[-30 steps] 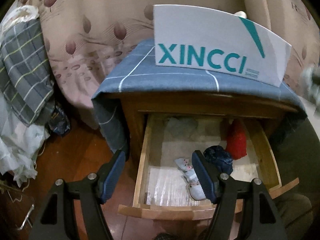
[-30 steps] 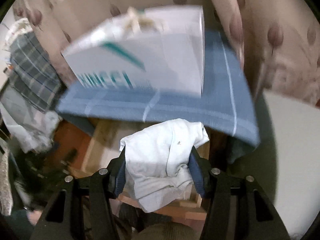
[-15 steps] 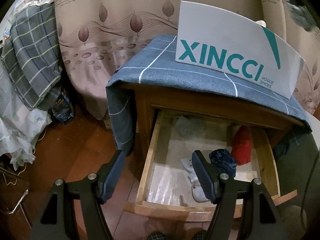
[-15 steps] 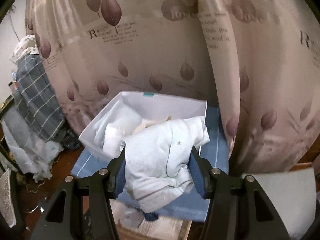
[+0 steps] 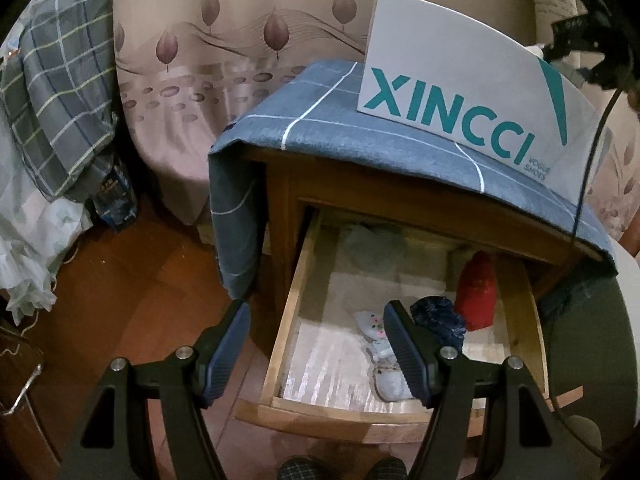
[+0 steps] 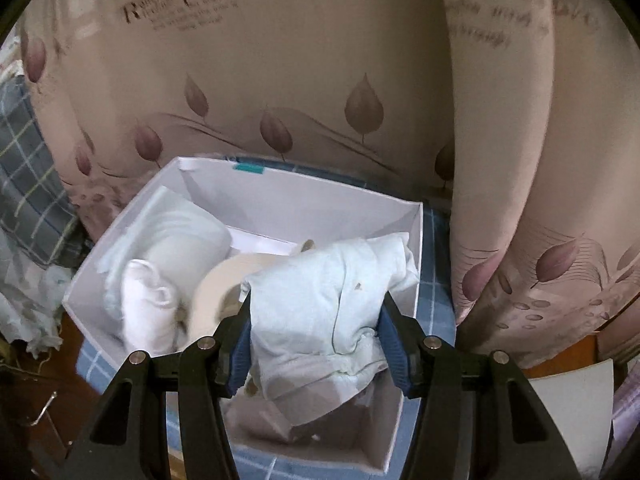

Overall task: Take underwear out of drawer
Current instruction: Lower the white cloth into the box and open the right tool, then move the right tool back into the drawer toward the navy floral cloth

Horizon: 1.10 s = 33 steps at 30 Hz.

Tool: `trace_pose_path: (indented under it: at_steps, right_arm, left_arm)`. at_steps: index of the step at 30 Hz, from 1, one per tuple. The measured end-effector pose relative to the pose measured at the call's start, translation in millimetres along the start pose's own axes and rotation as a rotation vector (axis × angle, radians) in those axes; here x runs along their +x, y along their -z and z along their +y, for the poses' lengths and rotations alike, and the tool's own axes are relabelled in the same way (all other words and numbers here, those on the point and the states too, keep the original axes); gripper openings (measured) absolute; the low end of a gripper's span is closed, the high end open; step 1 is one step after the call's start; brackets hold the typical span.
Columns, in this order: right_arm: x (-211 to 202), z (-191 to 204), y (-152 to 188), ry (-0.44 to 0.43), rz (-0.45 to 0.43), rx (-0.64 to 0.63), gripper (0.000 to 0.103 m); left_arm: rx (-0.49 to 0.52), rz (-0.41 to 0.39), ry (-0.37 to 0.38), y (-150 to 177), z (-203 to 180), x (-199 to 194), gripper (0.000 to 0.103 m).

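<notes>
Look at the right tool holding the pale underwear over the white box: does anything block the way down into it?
Nothing visible blocks it. The right tool grips the pale underwear above the open white box. Folded white clothes already fill the box's left side, leaving room on the right.

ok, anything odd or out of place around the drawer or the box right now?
Nothing damaged or spilled. The drawer hangs open with loose items: a red piece, a dark blue bundle and pale small garments. The right gripper holds pale underwear over the white box. The left gripper is open and empty.
</notes>
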State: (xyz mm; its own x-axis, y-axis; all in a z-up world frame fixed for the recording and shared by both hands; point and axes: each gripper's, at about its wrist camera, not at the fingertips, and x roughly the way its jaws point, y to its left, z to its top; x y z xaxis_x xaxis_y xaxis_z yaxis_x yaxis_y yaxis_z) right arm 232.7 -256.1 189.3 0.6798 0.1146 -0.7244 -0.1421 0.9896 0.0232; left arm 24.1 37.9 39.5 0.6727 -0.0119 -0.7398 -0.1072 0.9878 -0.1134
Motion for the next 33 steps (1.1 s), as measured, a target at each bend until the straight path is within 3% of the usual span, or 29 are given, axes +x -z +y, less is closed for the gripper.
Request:
trace_pose_path:
  at_steps: [9, 12, 17, 22, 27, 33]
  right_arm:
    - [37, -1, 5, 0.013, 0.051, 0.001, 0.055]
    - [37, -2, 7, 0.024, 0.042, 0.002, 0.061]
    - [18, 0, 6, 0.037, 0.009, -0.010, 0.076]
    - [-21, 5, 7, 0.023, -0.052, -0.053, 0.078]
    - [-73, 25, 35, -0.048, -0.089, -0.155, 0.078]
    - [-97, 57, 106, -0.153, -0.030, -0.308, 0.077]
  left_arm:
    - [-0.057, 0.024, 0.033, -1, 10, 6, 0.071]
    - [-0.064, 0.026, 0.037, -1, 12, 6, 0.071]
    - [-0.068, 0.028, 0.036, -1, 13, 7, 0.071]
    - [-0.079, 0.030, 0.035, -1, 15, 7, 0.071]
    - [-0.120, 0.038, 0.043, -1, 22, 7, 0.071]
    - [-0.185, 0.046, 0.051, 0, 33, 7, 0.071]
